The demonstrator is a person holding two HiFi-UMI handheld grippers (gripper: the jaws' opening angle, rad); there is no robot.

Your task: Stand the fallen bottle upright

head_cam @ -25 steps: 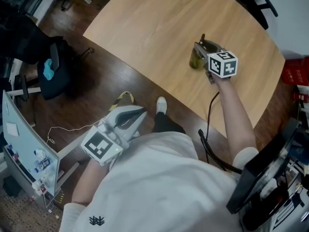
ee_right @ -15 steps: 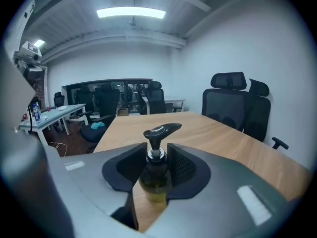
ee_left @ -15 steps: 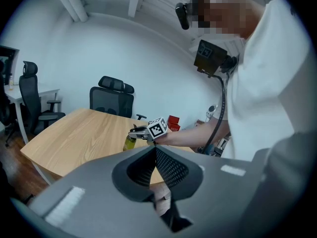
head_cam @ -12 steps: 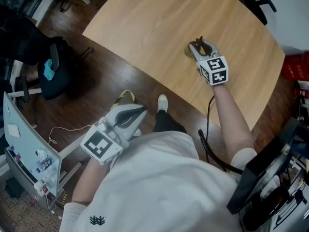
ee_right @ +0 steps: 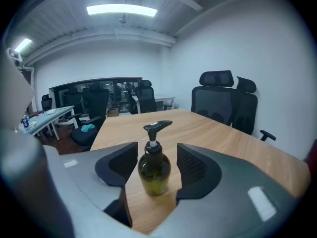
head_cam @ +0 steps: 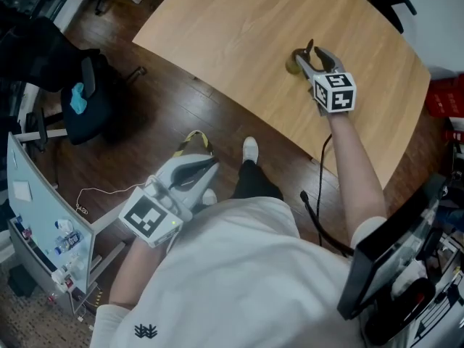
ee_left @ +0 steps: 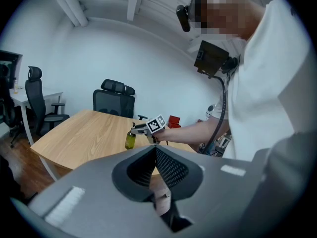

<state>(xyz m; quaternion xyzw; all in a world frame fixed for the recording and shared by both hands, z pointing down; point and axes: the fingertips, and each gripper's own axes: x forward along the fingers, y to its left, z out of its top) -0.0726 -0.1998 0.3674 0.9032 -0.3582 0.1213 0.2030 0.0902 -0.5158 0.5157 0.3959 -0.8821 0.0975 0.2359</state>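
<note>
The olive-green pump bottle [ee_right: 154,170] stands upright on the wooden table [head_cam: 239,27], black pump head on top. My right gripper [ee_right: 157,151] reaches around it with one jaw on each side. The jaws are opening, and a gap shows between each pad and the glass. In the head view the bottle [head_cam: 294,61] peeks out just left of the right gripper [head_cam: 313,51]. My left gripper [head_cam: 206,167] hangs off the table near my body, shut and empty. The left gripper view looks past its closed jaws [ee_left: 154,150] to the bottle [ee_left: 130,140] far off.
Black office chairs [ee_right: 225,100] stand behind the table's far side. Another chair [head_cam: 80,100] with a teal cloth is on the dark wood floor at left. A red object [head_cam: 446,96] sits off the table's right edge. A cable [head_cam: 315,194] hangs under my right arm.
The right gripper was shut on the bottle and carried it slightly up the table. Its jaws have now spread apart, leaving the bottle standing. The left gripper has barely shifted.
</note>
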